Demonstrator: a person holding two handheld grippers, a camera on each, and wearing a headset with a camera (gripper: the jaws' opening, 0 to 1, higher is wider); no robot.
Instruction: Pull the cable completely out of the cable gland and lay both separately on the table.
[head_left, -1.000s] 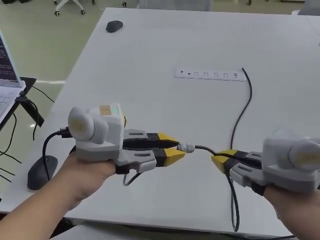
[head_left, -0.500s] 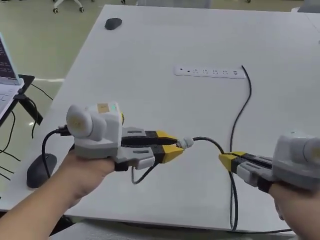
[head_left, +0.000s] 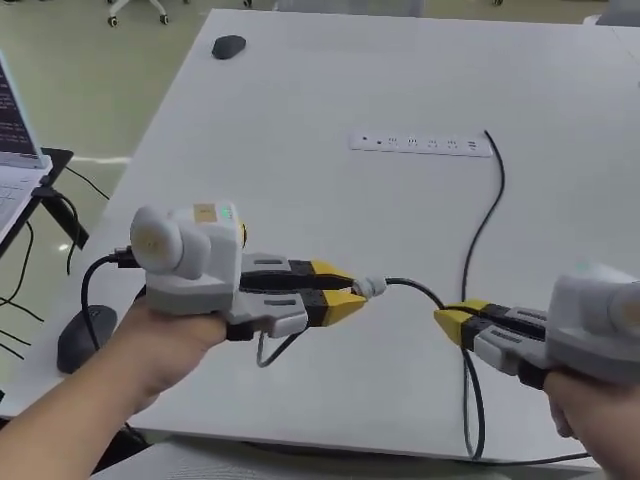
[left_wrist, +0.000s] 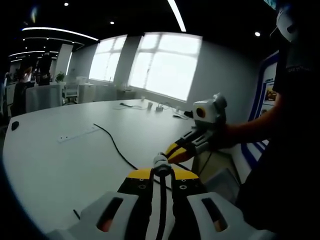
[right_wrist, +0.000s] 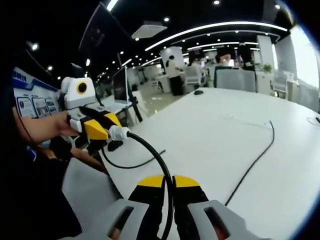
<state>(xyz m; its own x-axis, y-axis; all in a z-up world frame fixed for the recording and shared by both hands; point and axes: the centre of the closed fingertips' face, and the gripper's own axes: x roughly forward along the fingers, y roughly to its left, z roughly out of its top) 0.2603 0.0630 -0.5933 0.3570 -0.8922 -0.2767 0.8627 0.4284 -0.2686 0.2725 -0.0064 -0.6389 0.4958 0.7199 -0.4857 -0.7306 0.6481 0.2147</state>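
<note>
Held above the bench (head_left: 300, 120), the left tool (head_left: 345, 290) clamps the cable gland (head_left: 370, 288) while the right tool (head_left: 450, 318) grips the threaded cable (head_left: 415, 287) nearby, apparently braced to draw it free.

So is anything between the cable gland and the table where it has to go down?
Nothing visible does. The cable gland sits in the jaws of the left gripper over bare table; only a black cord lies on it, nearer the right gripper.

Nothing reads clearly; the laptop screen (head_left: 10, 118) writing is too blurred.
</note>
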